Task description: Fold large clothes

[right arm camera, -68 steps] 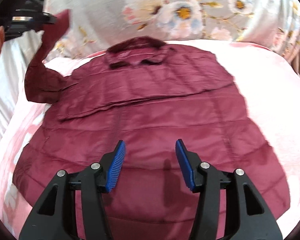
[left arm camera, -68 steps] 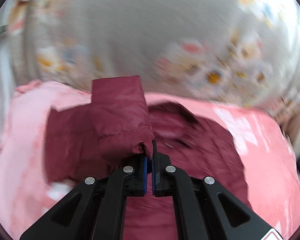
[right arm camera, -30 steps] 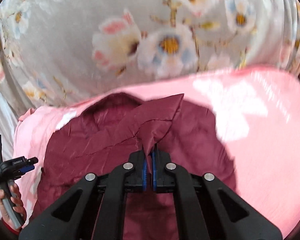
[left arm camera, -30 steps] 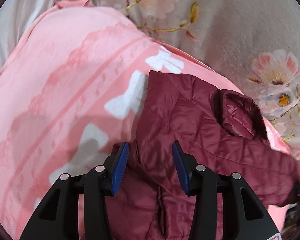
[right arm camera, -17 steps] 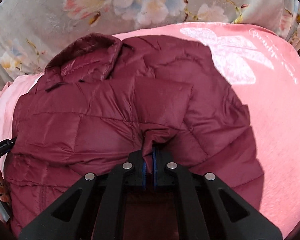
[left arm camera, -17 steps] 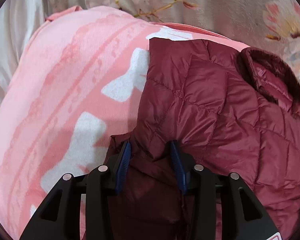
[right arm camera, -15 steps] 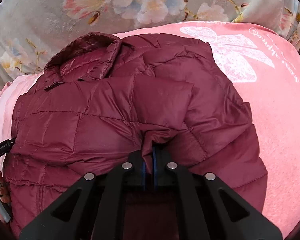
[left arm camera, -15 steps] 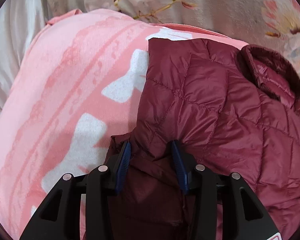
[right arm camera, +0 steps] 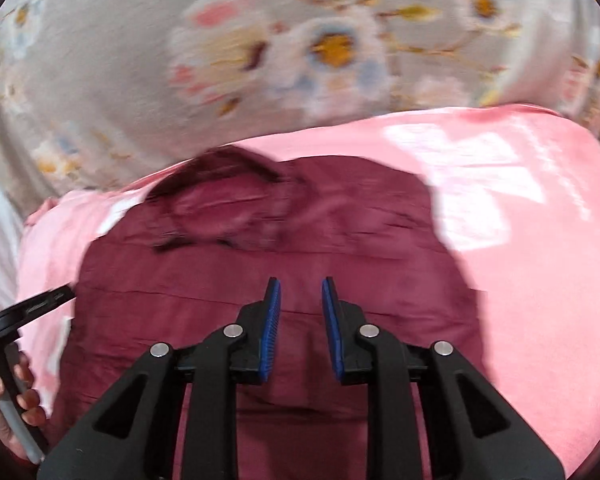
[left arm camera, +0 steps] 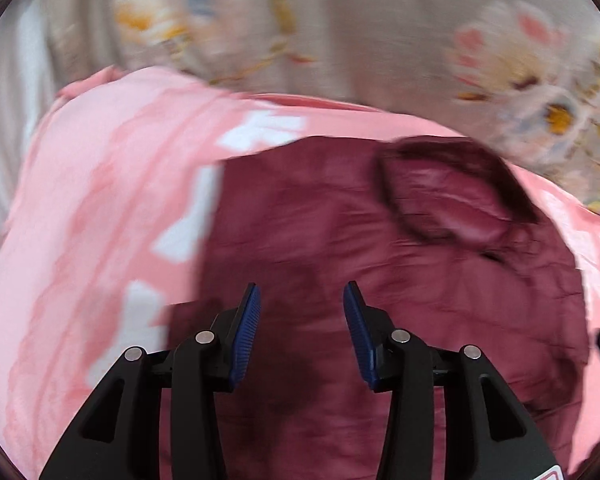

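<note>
Both views smeared by motion blur, maroon jacket (left arm camera: 380, 280) quilting unreadable, hem cut off below the left gripper (left arm camera: 302, 320), floral fabric (right arm camera: 260, 60) behind the jacket indistinct

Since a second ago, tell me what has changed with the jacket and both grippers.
The right gripper let go: its fingers, then clamped on a fold of the maroon puffer jacket, have just been opening and now stand apart above it. The left gripper, open throughout, pulled back off the jacket's edge. The jacket stays sleeves-folded, collar far, on the pink blanket.
</note>
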Demonstrator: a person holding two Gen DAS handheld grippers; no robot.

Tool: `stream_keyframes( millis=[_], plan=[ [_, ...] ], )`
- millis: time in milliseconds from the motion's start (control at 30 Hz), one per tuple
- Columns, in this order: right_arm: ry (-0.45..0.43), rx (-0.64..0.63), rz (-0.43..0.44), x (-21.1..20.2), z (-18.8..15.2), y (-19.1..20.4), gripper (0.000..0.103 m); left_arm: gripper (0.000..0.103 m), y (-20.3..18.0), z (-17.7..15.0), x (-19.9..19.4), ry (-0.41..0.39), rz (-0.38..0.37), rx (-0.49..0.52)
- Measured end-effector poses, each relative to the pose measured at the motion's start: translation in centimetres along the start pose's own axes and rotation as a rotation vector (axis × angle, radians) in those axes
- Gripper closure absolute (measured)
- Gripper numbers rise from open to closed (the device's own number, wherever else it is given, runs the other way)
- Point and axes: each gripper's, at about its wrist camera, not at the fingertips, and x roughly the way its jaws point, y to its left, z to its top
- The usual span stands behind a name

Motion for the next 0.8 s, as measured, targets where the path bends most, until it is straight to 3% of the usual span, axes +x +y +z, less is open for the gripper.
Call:
stream_keyframes(
  millis=[100,233,567,800],
  plan=[
    [0.039,-0.053,-0.008,2.4,-1.1,2.1,0.082,0.059,-3.8,-0.6,1.7,0.025,0.010,0.056],
    [0.101,-0.065,-0.019,5.5,-3.2,2.4,0.082,0.059,-5.5,-2.2,4.9,0.078,0.038,0.078],
    [0.105,-0.042,0.015,6.8,-5.5,1.2,0.083,0.056,-5.9,-5.2,6.3,-0.025,0.081,0.122],
    [0.106,-0.044,0.012,7.0,-5.5,1.3,0.083,0.056,-6.3,-5.2,6.4,-0.034,0.102,0.139]
  ],
)
